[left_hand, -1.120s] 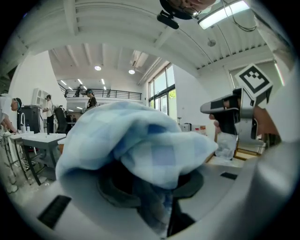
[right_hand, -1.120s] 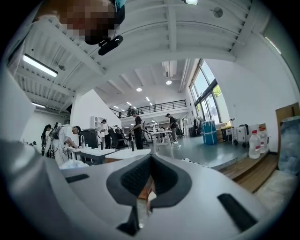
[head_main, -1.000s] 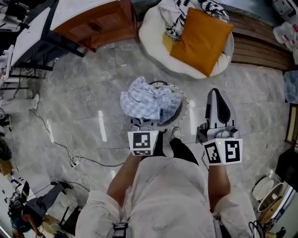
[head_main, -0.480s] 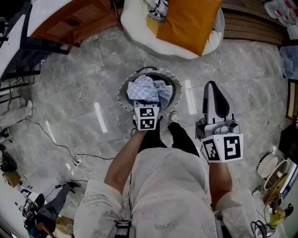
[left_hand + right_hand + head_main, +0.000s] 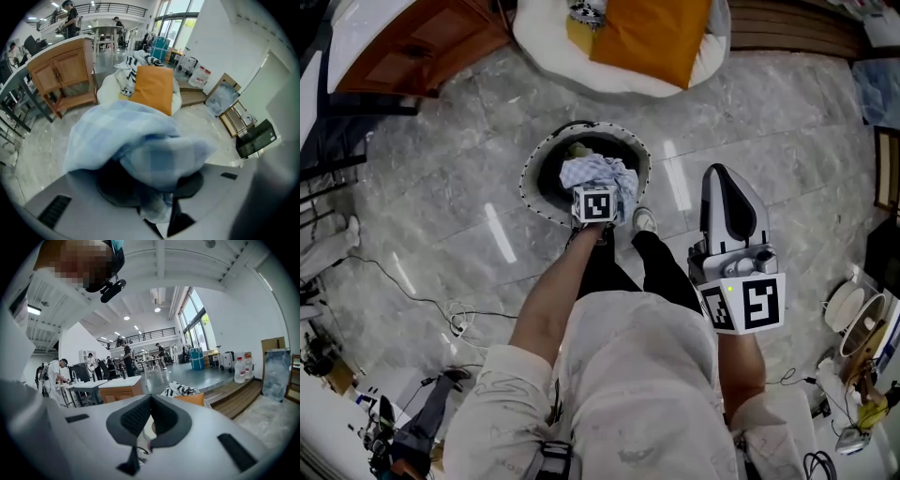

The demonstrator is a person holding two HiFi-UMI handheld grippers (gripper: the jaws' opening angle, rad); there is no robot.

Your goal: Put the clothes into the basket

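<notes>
A round basket (image 5: pixel 532 171) with a white dotted rim and a dark inside stands on the marble floor in front of the person's feet. My left gripper (image 5: pixel 596 190) points steeply down into it, shut on a bunched blue checked cloth (image 5: pixel 600 173) that hangs inside the rim. In the left gripper view the cloth (image 5: pixel 140 140) billows over the left gripper (image 5: pixel 152 187) and hides its pads. A greenish item (image 5: pixel 577 150) lies deeper in the basket. My right gripper (image 5: pixel 724 178) is held to the right of the basket, shut and empty; the right gripper (image 5: pixel 150 399) shows its pads meeting.
A white round cushion bed (image 5: pixel 546 58) lies beyond the basket with an orange pillow (image 5: pixel 647 37) and a black-and-white patterned cloth (image 5: pixel 586 11) on it. A wooden cabinet (image 5: pixel 422 42) stands at the back left. A cable (image 5: pixel 441 309) trails on the floor at left. Wooden steps (image 5: pixel 797 23) are at the back right.
My left gripper has dropped with the blue checked cloth from above the basket down into its opening. The right gripper has sunk a little.
</notes>
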